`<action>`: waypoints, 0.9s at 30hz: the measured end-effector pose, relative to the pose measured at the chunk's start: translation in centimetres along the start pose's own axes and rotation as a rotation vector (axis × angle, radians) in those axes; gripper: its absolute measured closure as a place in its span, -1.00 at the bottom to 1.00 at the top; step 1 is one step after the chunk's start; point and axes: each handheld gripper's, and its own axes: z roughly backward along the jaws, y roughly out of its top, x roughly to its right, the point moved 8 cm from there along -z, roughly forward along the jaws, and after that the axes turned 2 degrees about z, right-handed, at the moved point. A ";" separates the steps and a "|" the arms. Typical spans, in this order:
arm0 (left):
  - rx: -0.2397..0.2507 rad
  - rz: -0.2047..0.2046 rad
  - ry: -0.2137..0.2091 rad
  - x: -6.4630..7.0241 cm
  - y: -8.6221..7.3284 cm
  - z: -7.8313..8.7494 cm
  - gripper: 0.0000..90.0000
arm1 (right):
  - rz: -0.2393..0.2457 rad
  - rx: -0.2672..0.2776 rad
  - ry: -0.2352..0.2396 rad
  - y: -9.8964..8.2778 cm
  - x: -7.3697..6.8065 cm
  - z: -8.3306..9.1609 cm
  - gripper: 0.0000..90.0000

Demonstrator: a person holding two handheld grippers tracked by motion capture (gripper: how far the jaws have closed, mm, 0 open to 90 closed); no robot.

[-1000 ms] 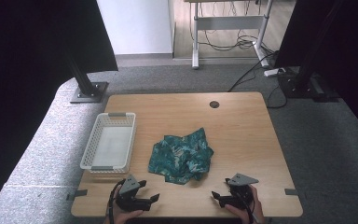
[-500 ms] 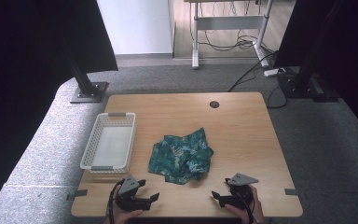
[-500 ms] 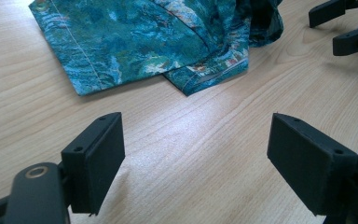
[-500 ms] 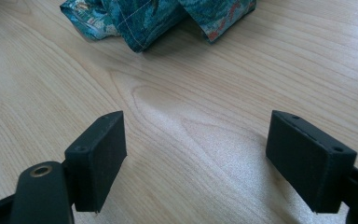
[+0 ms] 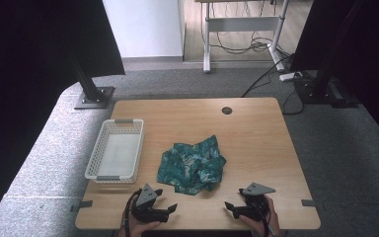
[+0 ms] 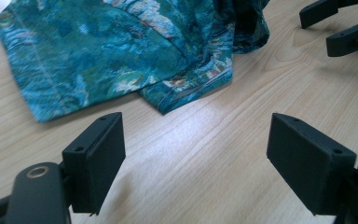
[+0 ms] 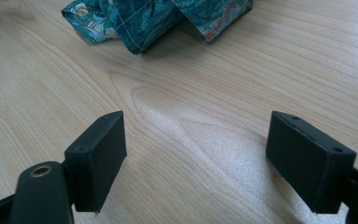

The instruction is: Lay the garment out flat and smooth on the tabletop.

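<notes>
Item: teal patterned cloth (image 5: 192, 165), crumpled mid-table (image 5: 256, 133), right of a white basket (image 5: 114, 157). Likely light, limp and prone to bunching; best pinched at a hemmed corner along its near edge. Left gripper (image 5: 170, 210) and right gripper (image 5: 229, 206) rest near the table's front edge, jaws apart, empty.

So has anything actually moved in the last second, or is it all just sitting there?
Nothing has visibly changed. The left gripper and right gripper rest where they were at the near edge of the table, jaws open and holding nothing. The cloth lies crumpled in the same spot, untouched, and the basket stays to its left.
</notes>
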 end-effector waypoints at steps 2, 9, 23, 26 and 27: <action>0.002 -0.005 0.002 0.2 0.2 -0.4 -0.58 | 0.000 0.000 0.000 0.0 0.0 0.0 -0.56; 0.009 -0.026 0.014 0.6 0.7 -1.2 -0.57 | 0.003 -0.004 -0.003 0.0 -0.1 0.0 -0.56; 0.034 -0.033 0.016 0.7 2.3 -2.7 -0.57 | -0.001 -0.004 -0.002 0.0 -0.1 0.0 -0.56; 0.031 -0.046 0.019 0.7 2.7 -3.4 -0.57 | 0.000 -0.003 -0.002 0.0 -0.1 0.0 -0.56; 0.028 -0.051 0.019 0.7 2.7 -3.6 -0.57 | -0.002 -0.003 -0.001 0.0 -0.1 0.0 -0.56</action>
